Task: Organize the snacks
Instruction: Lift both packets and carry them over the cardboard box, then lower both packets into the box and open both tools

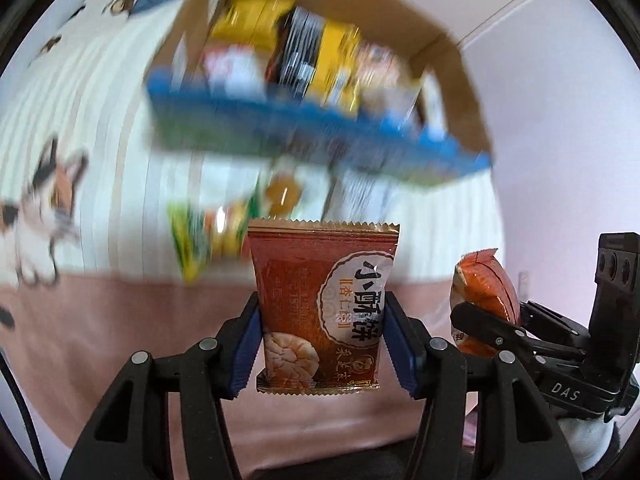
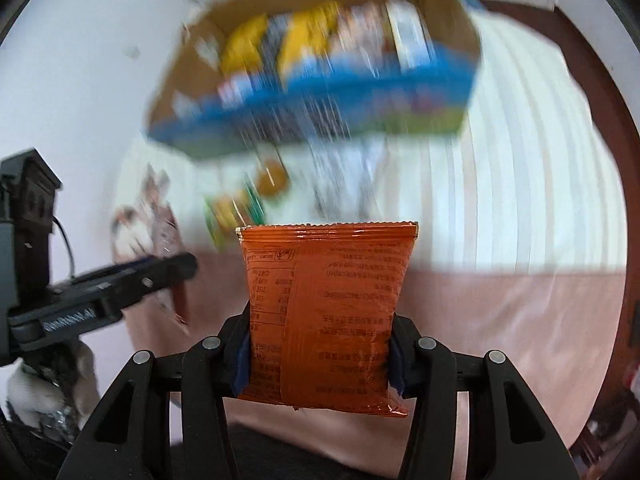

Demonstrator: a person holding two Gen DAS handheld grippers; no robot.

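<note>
My left gripper (image 1: 322,344) is shut on a red-brown biscuit packet (image 1: 320,304), held upright above the pink bedspread. My right gripper (image 2: 320,352) is shut on an orange snack packet (image 2: 328,312), its printed back towards the camera. The right gripper and its orange packet (image 1: 482,300) also show at the right of the left wrist view. The left gripper (image 2: 172,272) shows at the left of the right wrist view. Ahead lies a blurred cardboard box (image 1: 460,80) with a blue front flap (image 1: 320,120), holding several yellow and white snack packs (image 1: 320,56).
A few loose snack packets (image 1: 208,232) lie on the bed in front of the box. The bed has a white striped cover (image 1: 100,120) with cat prints and a pink lower sheet (image 1: 120,320). A pale wall (image 1: 560,120) lies to the right.
</note>
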